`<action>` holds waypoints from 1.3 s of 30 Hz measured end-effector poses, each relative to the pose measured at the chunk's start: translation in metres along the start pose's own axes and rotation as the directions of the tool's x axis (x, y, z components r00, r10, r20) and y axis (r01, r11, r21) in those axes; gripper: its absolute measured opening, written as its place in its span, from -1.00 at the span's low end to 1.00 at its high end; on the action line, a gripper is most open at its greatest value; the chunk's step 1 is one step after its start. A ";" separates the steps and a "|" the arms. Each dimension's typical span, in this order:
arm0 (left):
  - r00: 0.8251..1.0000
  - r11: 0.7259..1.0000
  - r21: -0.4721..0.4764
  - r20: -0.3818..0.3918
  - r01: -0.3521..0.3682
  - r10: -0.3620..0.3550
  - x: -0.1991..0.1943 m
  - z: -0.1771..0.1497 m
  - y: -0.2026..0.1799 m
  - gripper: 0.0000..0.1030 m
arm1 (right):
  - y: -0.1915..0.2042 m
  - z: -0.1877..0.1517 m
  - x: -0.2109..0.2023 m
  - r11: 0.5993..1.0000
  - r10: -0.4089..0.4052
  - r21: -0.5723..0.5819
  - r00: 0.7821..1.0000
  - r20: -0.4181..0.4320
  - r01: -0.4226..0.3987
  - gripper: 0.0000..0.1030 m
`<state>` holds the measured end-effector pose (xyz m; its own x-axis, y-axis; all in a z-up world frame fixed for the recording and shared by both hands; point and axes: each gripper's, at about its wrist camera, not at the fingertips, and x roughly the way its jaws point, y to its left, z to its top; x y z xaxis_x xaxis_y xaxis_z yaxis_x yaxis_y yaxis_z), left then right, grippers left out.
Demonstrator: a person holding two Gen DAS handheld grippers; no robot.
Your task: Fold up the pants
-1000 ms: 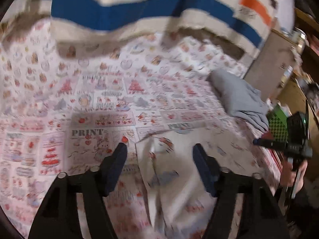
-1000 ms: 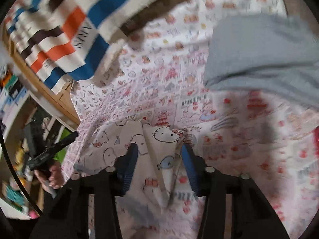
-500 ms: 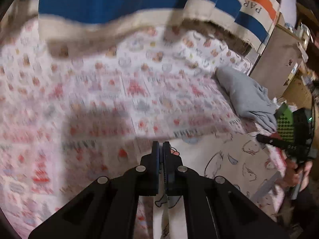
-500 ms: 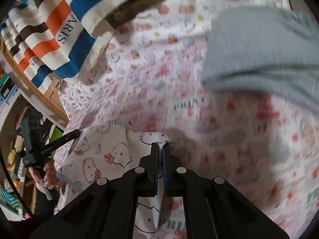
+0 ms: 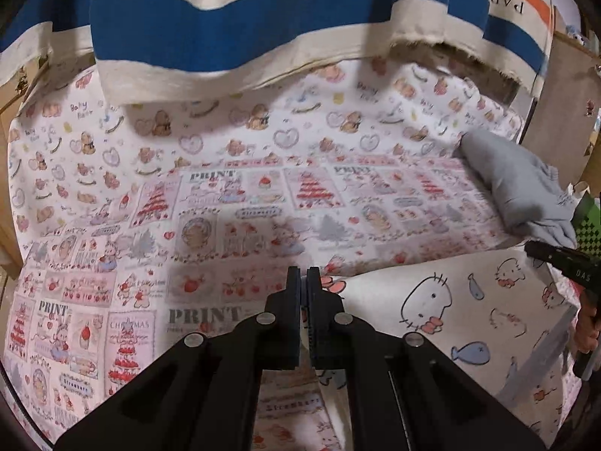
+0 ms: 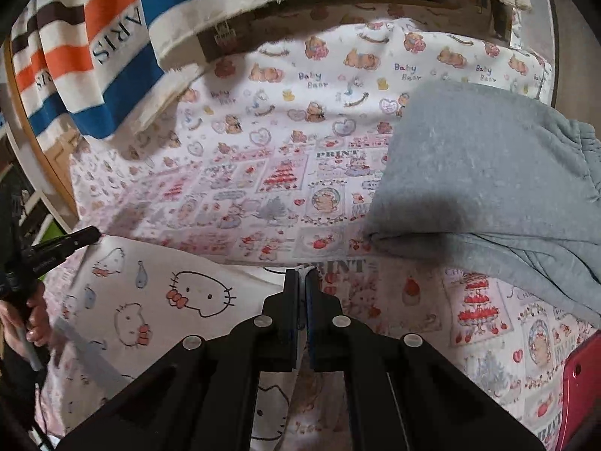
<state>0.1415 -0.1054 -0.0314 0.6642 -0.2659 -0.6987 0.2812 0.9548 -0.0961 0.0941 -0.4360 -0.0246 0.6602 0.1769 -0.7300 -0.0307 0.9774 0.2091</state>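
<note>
Both of my grippers have a corner of the cat-print pants pinched: the left gripper [image 5: 303,276] has its jaws pressed together on the pale fabric's top edge, and from there the pants [image 5: 469,312] spread away toward four o'clock across the patterned bedspread [image 5: 225,188]. On the right wrist view, the right gripper [image 6: 301,277] is likewise clamped on a small bunch of that cloth, with the pants [image 6: 157,300] running off toward eight o'clock. A second ago both sets of jaws stood apart with the fabric lying loose between them; they have since closed fully on it, and the cloth between the two grips now looks drawn flatter than the crumpled fold it was. The folded grey garment [image 6: 488,188] sits at two o'clock from the right gripper, well apart from the left one. A striped blanket [image 5: 263,30] hangs over the far edge of the bed at twelve o'clock. How much cloth sits inside either pinch I cannot tell, since the black fingers hide it. The lower part of the pants is cut off behind the gripper bodies, and a red object [image 6: 582,383] at the right view's edge is too clipped to identify.
</note>
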 end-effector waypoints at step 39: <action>0.888 0.935 0.105 0.365 -0.339 0.280 -0.169 -0.157 -0.090 -0.45 | 0.063 -0.164 -0.159 0.995 0.023 -0.098 0.955 0.295 0.006 -0.08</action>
<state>-0.1046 -0.1254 -0.0162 0.9215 -0.0169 -0.3880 0.1110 0.9688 0.2214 -0.1358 -0.3832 -0.0014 0.8510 0.1577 -0.5009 -0.1001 0.9851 0.1399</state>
